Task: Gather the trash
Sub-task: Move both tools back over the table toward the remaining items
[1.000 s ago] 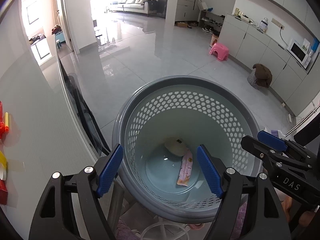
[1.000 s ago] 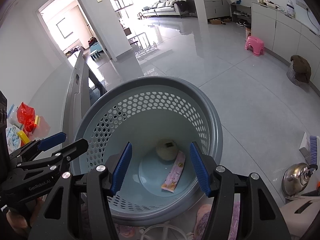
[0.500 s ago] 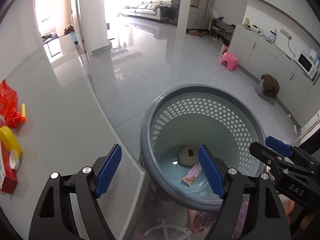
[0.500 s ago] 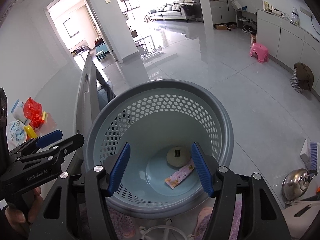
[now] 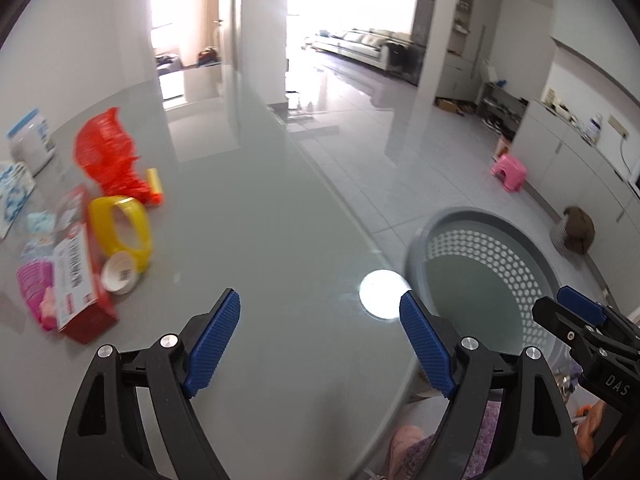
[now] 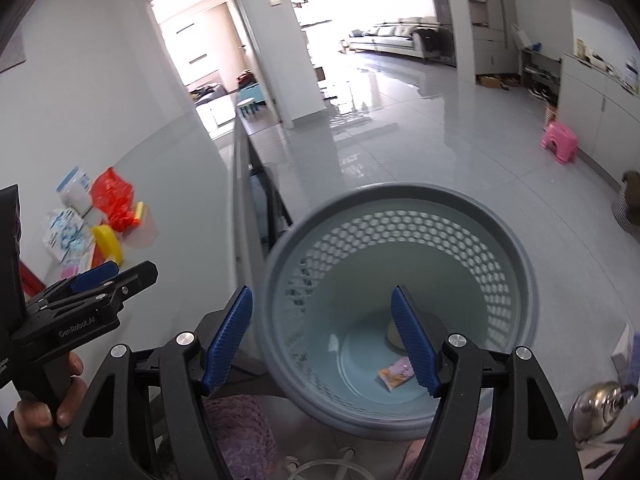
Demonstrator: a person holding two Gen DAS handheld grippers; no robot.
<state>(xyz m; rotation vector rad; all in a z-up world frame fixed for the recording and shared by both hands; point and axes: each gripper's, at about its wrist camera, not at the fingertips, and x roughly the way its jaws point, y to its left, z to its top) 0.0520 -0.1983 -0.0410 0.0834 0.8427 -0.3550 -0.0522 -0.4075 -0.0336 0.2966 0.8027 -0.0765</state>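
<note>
My left gripper [image 5: 320,340] is open and empty above the grey table [image 5: 280,240], with the trash pile to its left: a red plastic bag [image 5: 108,156], a yellow ring [image 5: 120,228], a white cup [image 5: 119,277] and a red box [image 5: 78,284]. My right gripper [image 6: 322,336] is open and empty over the grey perforated basket [image 6: 400,280] on the floor. A pink wrapper [image 6: 394,372] and a round white piece [image 6: 394,334] lie in the basket. The basket also shows in the left wrist view [image 5: 480,280].
A white jar [image 5: 28,146] and blue-white packets [image 5: 12,196] lie at the table's far left. The table edge [image 6: 240,216] runs next to the basket. A pink stool [image 6: 560,142] stands on the tiled floor; a kettle [image 6: 600,404] sits at lower right.
My left gripper has swung left from over the basket to over the table, bringing the trash pile into view. My right gripper has shifted slightly left and stays over the basket.
</note>
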